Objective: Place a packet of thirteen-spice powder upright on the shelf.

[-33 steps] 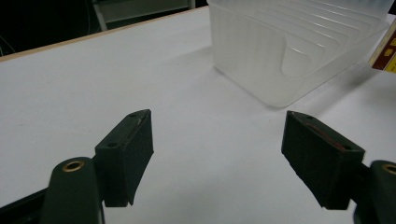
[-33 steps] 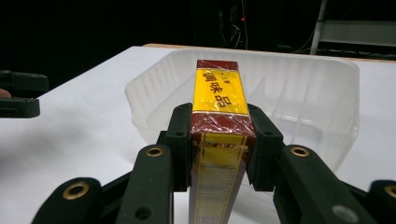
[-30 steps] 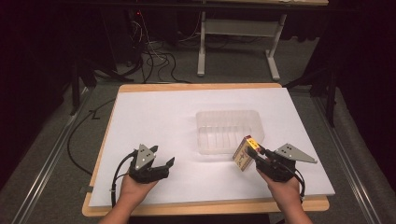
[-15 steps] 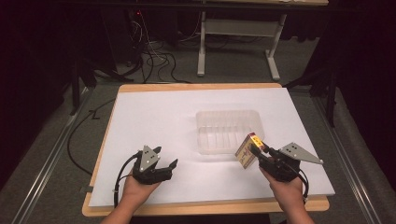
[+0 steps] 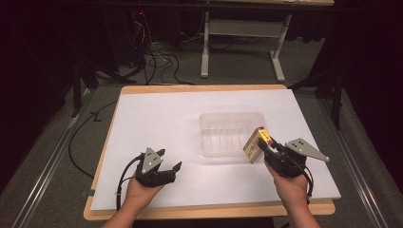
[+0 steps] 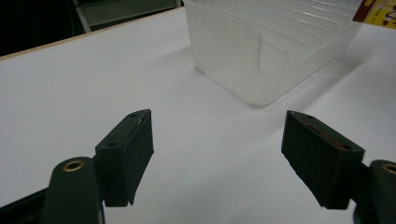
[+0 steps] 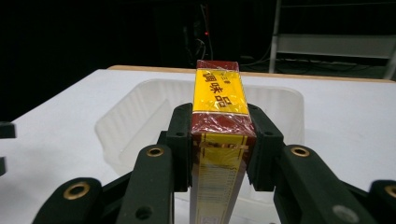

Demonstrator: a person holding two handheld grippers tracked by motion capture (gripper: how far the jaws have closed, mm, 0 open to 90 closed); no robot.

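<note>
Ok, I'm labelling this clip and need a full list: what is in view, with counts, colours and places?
box: one, yellow and dark red with printed characters, clamped upright in the right gripper at the near right corner of the bin.
bin: one, clear plastic with ribbed inside, on the white sheet right of centre.
white sheet: one, white, covering most of the tabletop.
table: one, light wood edge around the sheet.
cables: several, dark, on the floor beyond the table.
frame: one, white metal legs, on the floor behind the table.
left gripper: one, black, open, near left on the sheet.
right gripper: one, black, shut on the box.
hands: two, at the near edge.
</note>
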